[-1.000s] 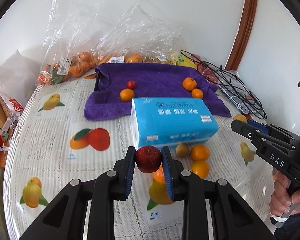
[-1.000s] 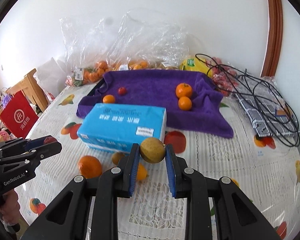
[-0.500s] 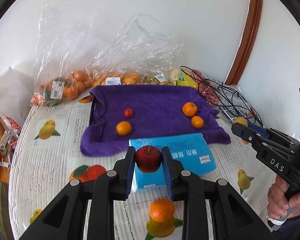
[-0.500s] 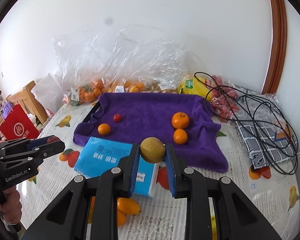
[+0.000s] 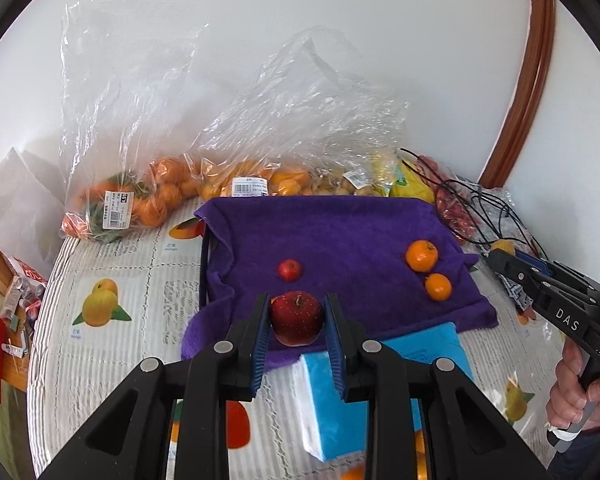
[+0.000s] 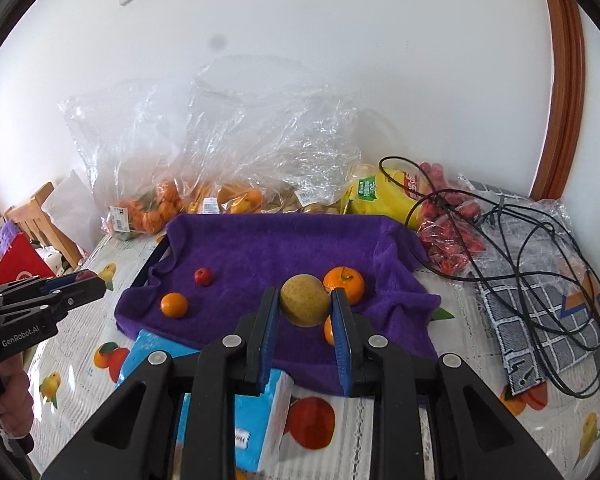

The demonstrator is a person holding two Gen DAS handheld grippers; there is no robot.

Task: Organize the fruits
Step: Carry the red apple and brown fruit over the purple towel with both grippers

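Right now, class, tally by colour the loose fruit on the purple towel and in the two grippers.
Orange fruits: 3
Red: 2, small red fruit on the purple towel, red apple in left gripper
Yellow-brown: 1, pear in right gripper
Total: 6

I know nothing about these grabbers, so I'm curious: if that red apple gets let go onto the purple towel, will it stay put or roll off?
The red apple, clamped in the left gripper, is round, so it could roll a little. The purple towel looks soft and fuzzy, which likely damps that; a small red fruit and oranges sit there unsupported. The apple looks firm, probably not fragile.
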